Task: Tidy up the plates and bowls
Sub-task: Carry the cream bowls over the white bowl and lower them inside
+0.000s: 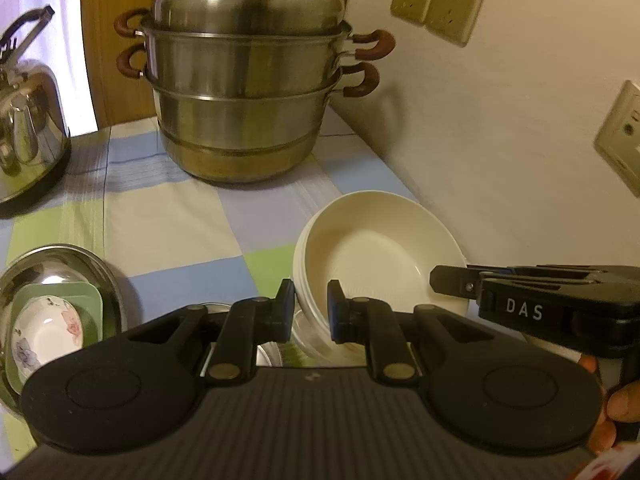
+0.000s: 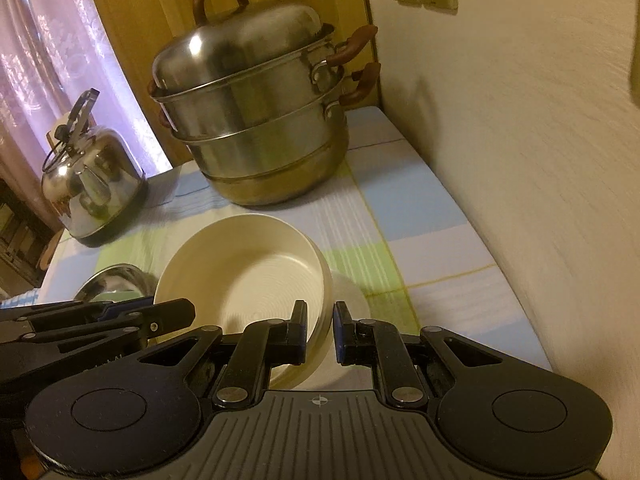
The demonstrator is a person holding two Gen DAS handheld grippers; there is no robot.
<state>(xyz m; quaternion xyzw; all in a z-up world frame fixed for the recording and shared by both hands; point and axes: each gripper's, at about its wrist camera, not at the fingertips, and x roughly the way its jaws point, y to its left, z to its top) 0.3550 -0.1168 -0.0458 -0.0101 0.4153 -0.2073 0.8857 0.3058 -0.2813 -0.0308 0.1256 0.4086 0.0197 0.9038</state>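
Observation:
A stack of cream bowls [image 1: 376,256] is held tilted above the checked tablecloth. My left gripper [image 1: 311,312] is shut on the stack's near left rim. My right gripper [image 2: 320,334] is shut on the right rim of the same cream bowls [image 2: 248,276]. The right gripper also shows in the left wrist view [image 1: 452,284], reaching in from the right. A small floral bowl [image 1: 44,330] sits on a green square plate [image 1: 86,300] inside a steel basin [image 1: 96,268] at the lower left. A clear dish [image 1: 304,330] lies under the stack, mostly hidden.
A large steel steamer pot [image 1: 244,80] stands at the back by the wall. A steel kettle [image 1: 28,128] stands at the far left. The wall with sockets [image 1: 436,4] runs close along the right. The checked tablecloth [image 1: 172,220] covers the table.

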